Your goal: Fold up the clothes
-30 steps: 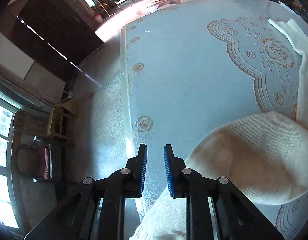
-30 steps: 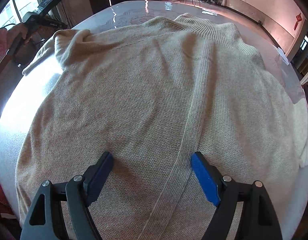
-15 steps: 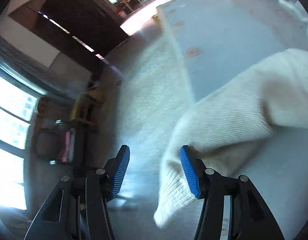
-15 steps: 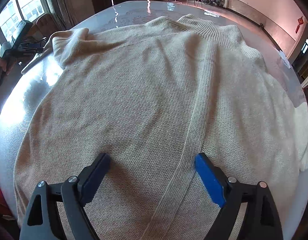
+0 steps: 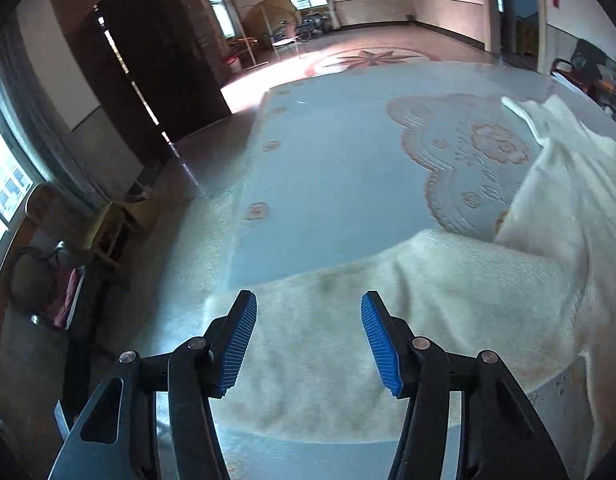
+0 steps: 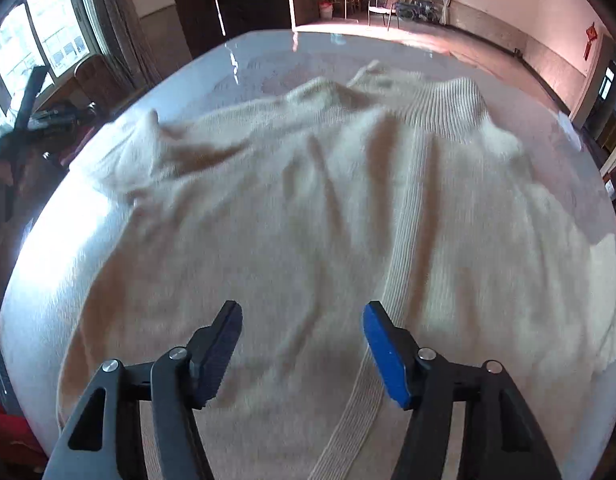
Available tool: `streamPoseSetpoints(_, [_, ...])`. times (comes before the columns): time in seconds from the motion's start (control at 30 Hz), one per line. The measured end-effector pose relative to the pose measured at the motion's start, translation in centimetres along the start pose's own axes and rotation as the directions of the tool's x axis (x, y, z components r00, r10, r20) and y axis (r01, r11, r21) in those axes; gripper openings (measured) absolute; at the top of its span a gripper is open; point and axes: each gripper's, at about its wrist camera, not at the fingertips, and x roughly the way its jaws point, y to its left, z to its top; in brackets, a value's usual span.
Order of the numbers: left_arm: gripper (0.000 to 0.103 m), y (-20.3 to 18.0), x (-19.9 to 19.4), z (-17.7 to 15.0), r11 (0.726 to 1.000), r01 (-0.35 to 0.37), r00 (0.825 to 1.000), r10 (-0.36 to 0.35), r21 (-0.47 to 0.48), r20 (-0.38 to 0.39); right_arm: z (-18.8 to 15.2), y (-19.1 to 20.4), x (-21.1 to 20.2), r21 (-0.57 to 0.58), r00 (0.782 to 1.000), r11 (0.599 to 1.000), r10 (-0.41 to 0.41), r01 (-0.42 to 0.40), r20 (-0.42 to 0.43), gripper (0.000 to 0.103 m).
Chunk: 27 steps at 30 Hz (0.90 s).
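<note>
The right tongs (image 6: 301,340) are hovering spread wide and empty over the near part of the sweater (image 6: 308,220), a cream knit lying rumpled on the table (image 6: 35,264). A ribbed band (image 6: 408,216) is running from between the fingers away to the ribbed collar (image 6: 448,108) at the far end. The left tongs (image 5: 308,340), also spread and empty, are pointing over a sleeve (image 5: 388,300) lying crosswise at the table's edge.

sweater (image 6: 308,220) spread on table (image 6: 267,52) | collar at far side | left gripper (image 5: 308,340) above sleeve (image 5: 348,320) at table edge
</note>
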Motion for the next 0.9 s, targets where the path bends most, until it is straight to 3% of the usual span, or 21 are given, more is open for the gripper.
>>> streamPoseSetpoints(0.03, [0.057,-1.3,0.5,-0.1,1.0,-0.015,1.0,0.015,0.026,-0.006,1.4,-0.3,0.4,-0.012,1.0,1.0,0.009,-0.009,0.013,0.065])
streamPoseSetpoints(0.1, [0.057,-4.0,1.5,-0.4,0.996,-0.043,0.999,0.045,0.08,-0.018,7.6,-2.9,2.8,-0.001,0.999,1.0,-0.011,0.011,0.037,0.065])
streamPoseSetpoints(0.13, [0.057,-3.9,1.5,-0.4,0.996,-0.055,0.998,0.056,0.064,-0.023,10.1,-2.2,4.2,-0.004,0.999,1.0,-0.009,0.009,0.032,0.065])
streamPoseSetpoints(0.2, [0.057,-3.8,1.6,-0.5,0.996,-0.078,0.996,0.079,0.031,-0.034,14.5,0.6,6.8,-0.019,1.0,1.0,0.005,-0.004,0.009,0.065])
streamPoseSetpoints(0.33, [0.067,-3.4,1.4,-1.1,0.993,-0.11,0.993,0.108,-0.044,-0.052,23.3,6.3,12.2,-0.048,0.999,0.998,0.031,-0.033,-0.037,0.067])
streamPoseSetpoints(0.4, [0.074,-2.8,1.1,-2.0,0.987,-0.126,0.991,0.12,-0.104,-0.056,29.6,9.9,17.5,-0.114,0.996,0.993,0.005,-0.016,-0.09,0.067])
streamPoseSetpoints(0.43, [0.076,-2.6,1.0,-2.6,0.982,-0.129,0.991,0.122,-0.137,-0.055,32.9,11.8,20.3,-0.151,0.993,0.988,-0.012,-0.006,-0.118,0.072])
streamPoseSetpoints(0.47, [0.078,-2.2,0.9,-3.0,0.978,-0.126,0.991,0.118,-0.167,-0.055,33.9,12.3,21.3,-0.163,0.993,0.987,-0.034,0.015,-0.113,0.072])
streamPoseSetpoints(0.5, [0.08,-1.9,0.8,-3.3,0.97,-0.129,0.991,0.12,-0.204,-0.059,34.1,12.3,21.7,-0.165,0.994,0.985,-0.058,0.042,-0.096,0.079])
streamPoseSetpoints(0.53, [0.083,-1.6,0.7,-3.7,0.962,-0.133,0.991,0.121,-0.24,-0.063,34.4,11.7,22.3,-0.14,0.992,0.988,-0.081,0.068,-0.094,0.094])
streamPoseSetpoints(0.57, [0.085,-1.3,0.7,-3.9,0.953,-0.134,0.99,0.12,-0.272,-0.067,34.7,10.8,22.9,-0.106,0.99,0.99,-0.104,0.094,-0.098,0.102])
streamPoseSetpoints(0.67, [0.092,-0.8,0.5,-4.7,0.926,-0.163,0.986,0.146,-0.339,-0.078,35.9,8.0,24.1,0.03,0.989,0.992,-0.122,0.125,-0.081,0.102])
streamPoseSetpoints(0.77, [0.092,-0.7,0.1,-5.2,0.913,-0.191,0.981,0.171,-0.359,-0.087,35.4,7.2,24.2,0.052,0.985,0.985,-0.159,0.163,-0.067,0.102])
streamPoseSetpoints(0.8, [0.092,-0.7,0.0,-5.4,0.909,-0.2,0.98,0.18,-0.366,-0.09,34.8,7.0,23.8,0.06,0.984,0.983,-0.169,0.172,-0.055,0.098])
streamPoseSetpoints(0.83, [0.092,-0.4,-0.3,-5.7,0.901,-0.189,0.982,0.165,-0.39,-0.093,33.9,6.4,22.7,0.092,0.992,0.988,-0.122,0.124,-0.026,0.078])
streamPoseSetpoints(0.87, [0.091,-0.1,-0.6,-6.0,0.893,-0.177,0.984,0.15,-0.413,-0.096,32.8,5.6,21.3,0.129,0.998,0.99,-0.056,0.054,0.009,0.071])
streamPoseSetpoints(0.9, [0.091,0.1,-1.2,-6.2,0.883,-0.163,0.987,0.144,-0.44,-0.078,31.7,4.8,20.0,0.163,0.999,0.986,0.01,-0.018,0.047,0.07])
